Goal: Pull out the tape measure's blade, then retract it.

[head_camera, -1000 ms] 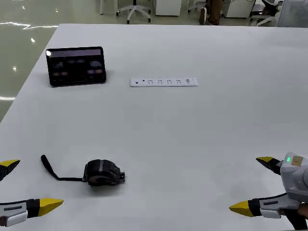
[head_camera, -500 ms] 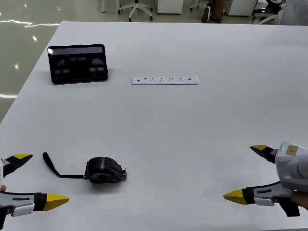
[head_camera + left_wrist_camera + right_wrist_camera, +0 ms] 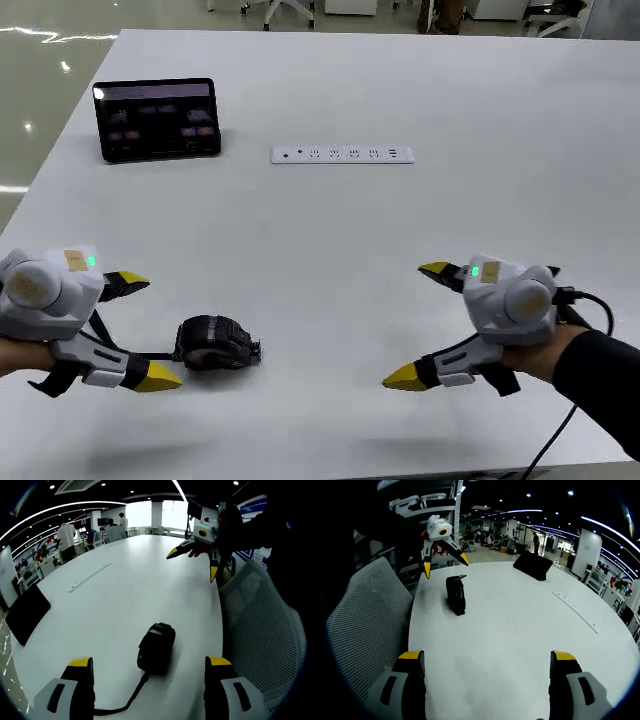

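Note:
A black tape measure (image 3: 215, 343) lies on the white table (image 3: 330, 230) with its strap trailing left; its blade is inside the case. My left gripper (image 3: 142, 330) is open just left of it, yellow tips either side of the strap. In the left gripper view the tape measure (image 3: 156, 647) lies straight ahead between the jaws of my left gripper (image 3: 149, 662). My right gripper (image 3: 420, 322) is open well to the right, pointing toward the tape measure. In the right gripper view the tape measure (image 3: 456, 594) lies far ahead, beyond my open right gripper (image 3: 487, 656).
A dark tablet (image 3: 157, 119) stands at the back left and a white power strip (image 3: 342, 154) lies at the back centre. A mesh chair (image 3: 262, 625) sits at the table's near edge. Bare table lies between the two grippers.
Both grippers have moved inward over the table: the left up beside the tape measure's strap, the right leftward toward the middle. The tape measure has not moved.

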Demonstrator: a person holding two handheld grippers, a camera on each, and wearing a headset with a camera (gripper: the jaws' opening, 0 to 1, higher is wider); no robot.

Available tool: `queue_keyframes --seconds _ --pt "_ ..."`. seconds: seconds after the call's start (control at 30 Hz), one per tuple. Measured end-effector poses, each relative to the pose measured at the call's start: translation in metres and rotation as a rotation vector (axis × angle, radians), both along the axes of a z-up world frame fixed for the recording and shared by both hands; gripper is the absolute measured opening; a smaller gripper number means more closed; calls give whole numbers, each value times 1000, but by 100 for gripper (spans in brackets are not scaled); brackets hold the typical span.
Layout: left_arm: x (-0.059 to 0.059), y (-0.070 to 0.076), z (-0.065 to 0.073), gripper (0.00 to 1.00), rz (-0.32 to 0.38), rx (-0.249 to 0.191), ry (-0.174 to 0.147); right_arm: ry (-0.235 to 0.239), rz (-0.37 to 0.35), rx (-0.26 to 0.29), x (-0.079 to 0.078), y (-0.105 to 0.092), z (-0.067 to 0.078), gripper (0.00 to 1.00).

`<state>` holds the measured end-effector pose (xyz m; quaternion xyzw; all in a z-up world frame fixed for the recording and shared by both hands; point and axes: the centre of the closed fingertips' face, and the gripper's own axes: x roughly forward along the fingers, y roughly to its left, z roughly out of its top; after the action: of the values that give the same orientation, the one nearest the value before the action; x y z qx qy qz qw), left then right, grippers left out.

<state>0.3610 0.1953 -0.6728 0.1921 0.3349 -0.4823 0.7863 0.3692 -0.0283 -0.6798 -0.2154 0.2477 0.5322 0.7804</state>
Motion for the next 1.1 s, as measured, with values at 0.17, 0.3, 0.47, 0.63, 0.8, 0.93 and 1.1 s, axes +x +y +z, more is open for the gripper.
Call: queue_keyframes --seconds 0.17,0.3,0.47,0.63,0.8,0.93,1.1 --pt "6 -13 -14 83 -161 116 -3 19 103 -35 -3 48 -18 95" --pt "11 -26 -20 77 -218 155 16 28 161 -42 -1 80 -23 95" --pt "4 -38 -35 60 -305 219 56 0 232 -49 6 109 -24 96" --pt "4 -40 -48 46 -333 261 58 53 274 -42 5 126 -30 83" --pt "-4 -39 -54 34 -368 283 69 82 311 -66 -2 133 -42 71" --pt "-4 -40 -53 33 -371 295 58 95 345 -83 -10 139 -50 59" --pt "-4 -39 -53 33 -363 305 61 85 371 -97 -14 148 -58 47"
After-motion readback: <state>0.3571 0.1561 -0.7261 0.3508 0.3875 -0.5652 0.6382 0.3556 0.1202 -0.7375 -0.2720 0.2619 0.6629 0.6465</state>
